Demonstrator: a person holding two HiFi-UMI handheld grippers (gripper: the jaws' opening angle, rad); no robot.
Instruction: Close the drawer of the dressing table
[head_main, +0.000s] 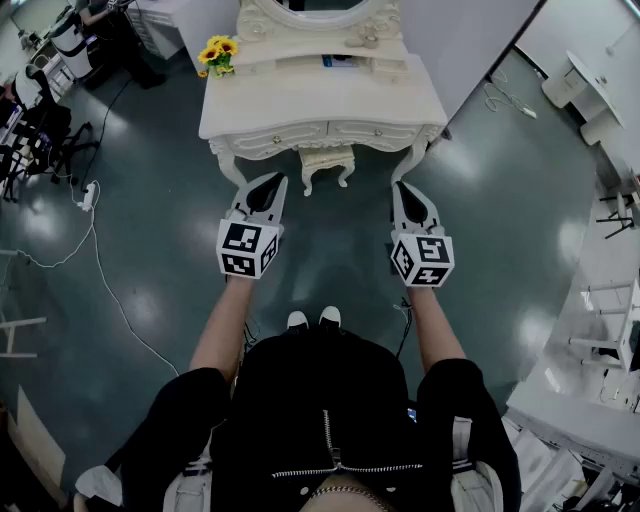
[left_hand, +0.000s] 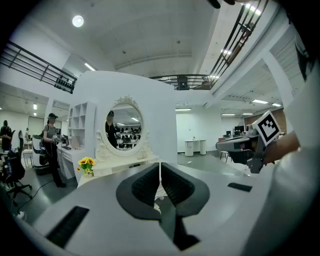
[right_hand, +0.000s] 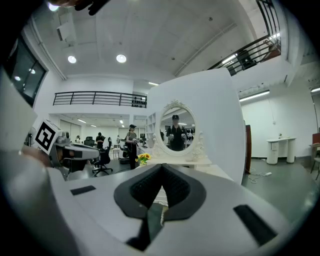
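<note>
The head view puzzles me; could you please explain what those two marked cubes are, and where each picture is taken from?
There is no robot: a person holds a two-jaw gripper in each hand, and the cubes are parts of those grippers. The head view looks down from a camera on the person's head at the left gripper and right gripper. The other two pictures come from cameras riding on each gripper, looking along its jaws. Both grippers are shut and hold nothing. Ahead stands a dressing table with mirror, sunflowers on top, stool at its front.
</note>
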